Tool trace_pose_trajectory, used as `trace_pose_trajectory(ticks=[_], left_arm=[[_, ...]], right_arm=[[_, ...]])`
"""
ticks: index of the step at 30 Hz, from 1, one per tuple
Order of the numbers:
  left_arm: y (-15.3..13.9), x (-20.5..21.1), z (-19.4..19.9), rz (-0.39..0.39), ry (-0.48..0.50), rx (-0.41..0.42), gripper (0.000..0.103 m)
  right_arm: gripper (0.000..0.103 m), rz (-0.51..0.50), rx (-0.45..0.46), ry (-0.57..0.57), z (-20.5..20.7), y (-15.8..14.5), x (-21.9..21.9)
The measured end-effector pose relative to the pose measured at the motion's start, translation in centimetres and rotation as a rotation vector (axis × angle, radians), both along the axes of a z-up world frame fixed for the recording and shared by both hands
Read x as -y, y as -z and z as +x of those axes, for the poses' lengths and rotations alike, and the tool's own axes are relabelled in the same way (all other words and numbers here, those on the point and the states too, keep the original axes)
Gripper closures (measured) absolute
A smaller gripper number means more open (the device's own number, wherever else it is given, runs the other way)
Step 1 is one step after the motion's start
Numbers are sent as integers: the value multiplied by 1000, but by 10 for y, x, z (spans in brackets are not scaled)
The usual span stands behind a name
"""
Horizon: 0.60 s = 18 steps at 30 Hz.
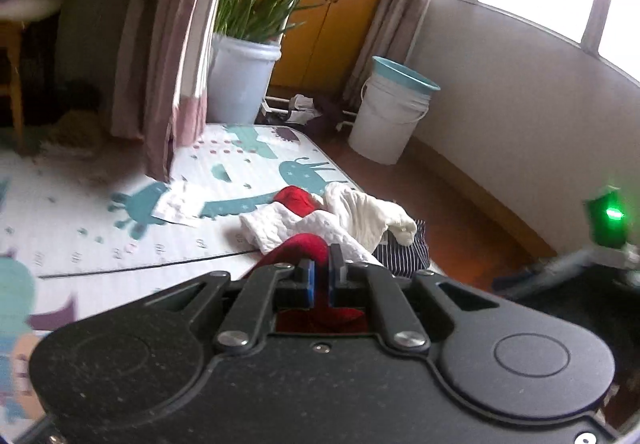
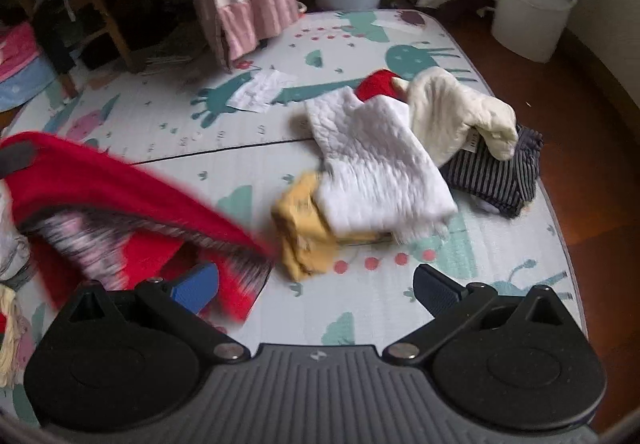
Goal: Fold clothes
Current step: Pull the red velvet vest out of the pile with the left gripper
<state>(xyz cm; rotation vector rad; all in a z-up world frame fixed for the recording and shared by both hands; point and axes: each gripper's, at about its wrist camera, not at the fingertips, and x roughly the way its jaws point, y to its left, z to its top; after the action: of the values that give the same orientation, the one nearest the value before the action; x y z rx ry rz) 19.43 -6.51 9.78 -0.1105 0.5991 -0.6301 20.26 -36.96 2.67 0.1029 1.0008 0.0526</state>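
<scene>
Left gripper (image 1: 320, 272) pinches red garment (image 1: 304, 248); right gripper (image 2: 316, 290) gapes wide.

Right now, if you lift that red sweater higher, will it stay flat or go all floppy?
Probably floppy: the red sweater already sags and drapes from where the left gripper pinches it. It looks like soft knit, so it should bend wherever it's unsupported. It likely won't slip easily, since the fuzzy fabric sits bunched between the shut pads.

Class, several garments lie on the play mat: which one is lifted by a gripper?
The fuzzy red garment, pinched in the left gripper; the white quilted, cream and striped pieces lie untouched.
</scene>
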Motion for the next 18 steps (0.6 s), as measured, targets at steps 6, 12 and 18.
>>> trace_pose_trajectory(ticks=[6,12,18], left_arm=[[-26,-37,-56,126,-10,26,100],[-12,-66,-69,136,-64,6,100],[39,-55,-110,205,171,-231,97]], right_arm=[[0,19,78,-92,-10,-28,-32],[0,61,113,-127,-16,-47,-62],[0,24,107,-190,-23,-46,-84]])
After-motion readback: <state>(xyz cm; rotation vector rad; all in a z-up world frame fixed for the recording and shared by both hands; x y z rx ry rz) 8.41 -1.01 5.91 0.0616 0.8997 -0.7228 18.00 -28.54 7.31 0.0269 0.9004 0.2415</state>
